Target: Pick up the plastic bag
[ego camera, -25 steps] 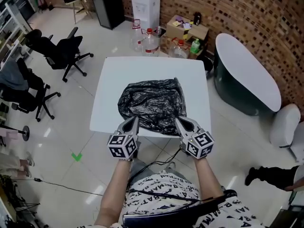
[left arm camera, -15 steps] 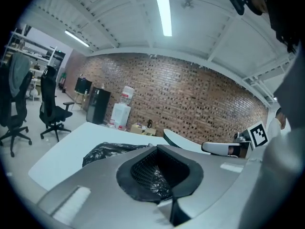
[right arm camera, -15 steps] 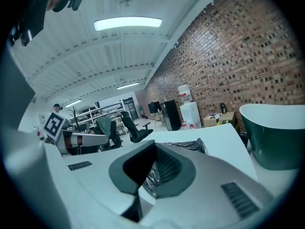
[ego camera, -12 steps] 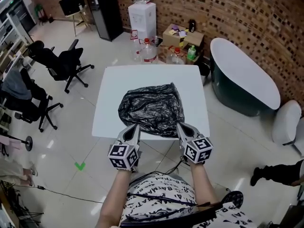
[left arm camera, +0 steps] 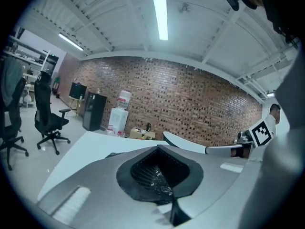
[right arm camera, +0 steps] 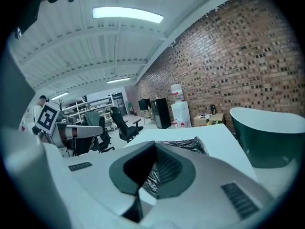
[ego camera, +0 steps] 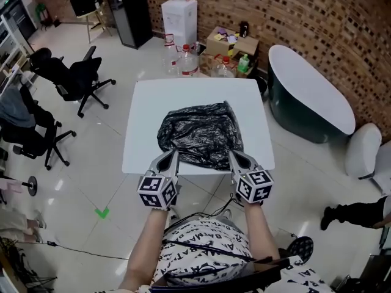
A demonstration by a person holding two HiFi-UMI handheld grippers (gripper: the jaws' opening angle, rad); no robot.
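Both pairs of jaws are closed on the near edge of the plastic bag (ego camera: 198, 133). The left gripper (ego camera: 173, 154) pinches the bag's near left corner. The right gripper (ego camera: 232, 154) pinches its near right corner. In each gripper view the two jaws meet in a seam, and crinkled black film sits caught in the hollow between the pads.

Seen from the head view, the bag is black, glossy and heavily wrinkled, with pale glints along its creases. It lies roughly flat as a rumpled square on the white square table (ego camera: 146, 115). It covers the middle and near part of the tabletop. Its near edge reaches the table edge closest to the person, and its far right corner rises in a small peak.

Each gripper carries a cube with square black-and-white markers, held just off the table's near edge by a bare forearm. The person wears a white shirt with black lettering.

Around the table the floor is pale and shiny. Black office chairs (ego camera: 73, 78) stand to the left. A white water dispenser (ego camera: 179, 14) and cardboard boxes (ego camera: 232, 41) stand at the far side, against a brick wall (ego camera: 317, 17).
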